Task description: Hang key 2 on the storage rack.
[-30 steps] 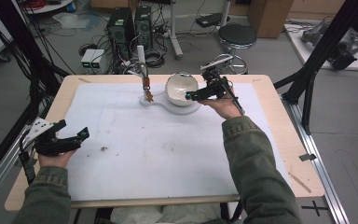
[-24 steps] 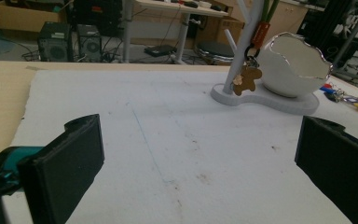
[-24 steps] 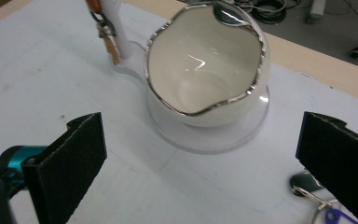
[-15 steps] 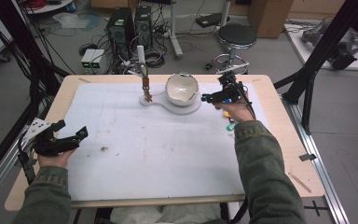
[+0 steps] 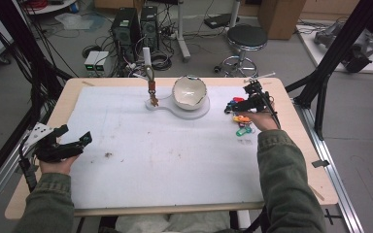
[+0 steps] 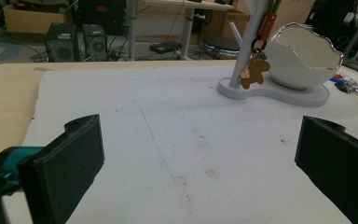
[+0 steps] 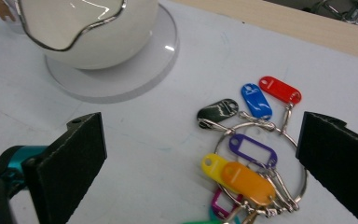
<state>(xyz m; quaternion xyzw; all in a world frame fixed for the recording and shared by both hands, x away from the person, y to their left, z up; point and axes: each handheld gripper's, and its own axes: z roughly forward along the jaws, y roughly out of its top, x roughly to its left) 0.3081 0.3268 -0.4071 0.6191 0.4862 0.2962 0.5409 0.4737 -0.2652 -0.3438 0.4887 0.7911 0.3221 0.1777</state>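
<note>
Key ring (image 7: 256, 154) | on mat, between wide-open right tongs (image 7: 200, 163)

No legible text, labels, brands or numbers anywhere.

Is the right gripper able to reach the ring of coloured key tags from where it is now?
Probably yes. The right gripper hangs just above the ring of key tags, jaws open, and nothing lies between them; the white bowl stands off to one side.
</note>
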